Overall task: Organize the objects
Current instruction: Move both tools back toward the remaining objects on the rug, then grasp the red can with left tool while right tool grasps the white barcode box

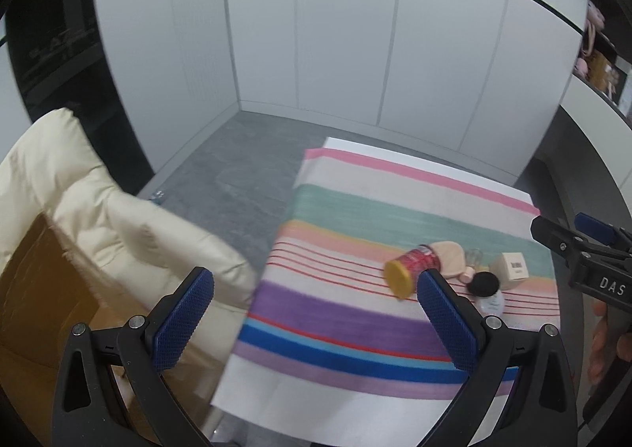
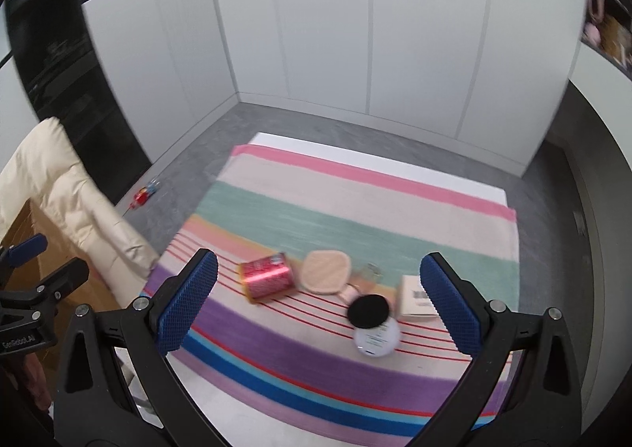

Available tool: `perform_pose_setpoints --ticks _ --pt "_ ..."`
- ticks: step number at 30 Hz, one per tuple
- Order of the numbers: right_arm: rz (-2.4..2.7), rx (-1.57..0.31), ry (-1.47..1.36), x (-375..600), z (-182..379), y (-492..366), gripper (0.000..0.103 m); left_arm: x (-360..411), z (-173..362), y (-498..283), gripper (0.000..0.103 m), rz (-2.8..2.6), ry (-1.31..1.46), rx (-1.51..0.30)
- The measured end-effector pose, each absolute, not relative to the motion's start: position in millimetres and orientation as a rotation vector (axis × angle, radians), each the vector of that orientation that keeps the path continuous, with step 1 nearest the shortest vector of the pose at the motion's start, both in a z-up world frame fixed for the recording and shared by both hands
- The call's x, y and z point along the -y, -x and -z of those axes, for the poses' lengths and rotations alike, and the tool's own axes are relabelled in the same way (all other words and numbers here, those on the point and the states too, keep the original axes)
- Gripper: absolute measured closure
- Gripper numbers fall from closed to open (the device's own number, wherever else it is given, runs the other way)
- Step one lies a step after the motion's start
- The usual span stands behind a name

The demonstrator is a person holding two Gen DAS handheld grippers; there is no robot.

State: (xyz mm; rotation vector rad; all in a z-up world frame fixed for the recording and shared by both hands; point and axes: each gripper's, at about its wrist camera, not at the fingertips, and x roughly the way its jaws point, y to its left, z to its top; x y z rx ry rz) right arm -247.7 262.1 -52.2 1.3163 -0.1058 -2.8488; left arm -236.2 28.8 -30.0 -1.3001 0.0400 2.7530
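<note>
A red can with a yellow end [image 1: 412,267] [image 2: 266,276] lies on its side on a striped cloth [image 2: 316,210]. Beside it lie a beige powder puff [image 2: 326,270] [image 1: 448,255], a white jar with a black lid [image 2: 373,322] [image 1: 486,289], a small cream box [image 2: 416,299] [image 1: 511,269] and a small glass item [image 2: 369,271]. My left gripper [image 1: 316,312] is open and empty, high above the cloth's left edge. My right gripper [image 2: 320,301] is open and empty above the objects.
A cream padded jacket [image 1: 98,210] [image 2: 59,190] hangs over a brown cardboard box [image 1: 43,281] at the left. A small red item [image 2: 143,196] lies on the grey floor by the wall. White wall panels [image 2: 316,32] stand behind the table.
</note>
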Motion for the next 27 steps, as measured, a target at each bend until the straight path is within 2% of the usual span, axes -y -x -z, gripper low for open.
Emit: perform_pose_setpoints --ticks 8,15,18,27 --pt "2.865 0.198 -1.522 -316.1 97.8 252.2 0.0 -69.4 63.9 252.2 0.0 -2.661 1.349 -0.103" --pt "2.725 0.303 -1.785 -346.6 152.3 266.6 0.0 -75.4 97.2 267.0 0.0 -2.592 1.438 -0.06" --pt "2.691 0.352 -1.809 -352.3 166.7 264.8 0.0 -77.9 108.2 273.5 0.0 -2.566 1.46 -0.052" --pt "2.64 0.241 -1.966 -360.2 186.4 280.7 0.0 -114.6 137.9 295.5 0.0 -2.443 1.515 -0.108"
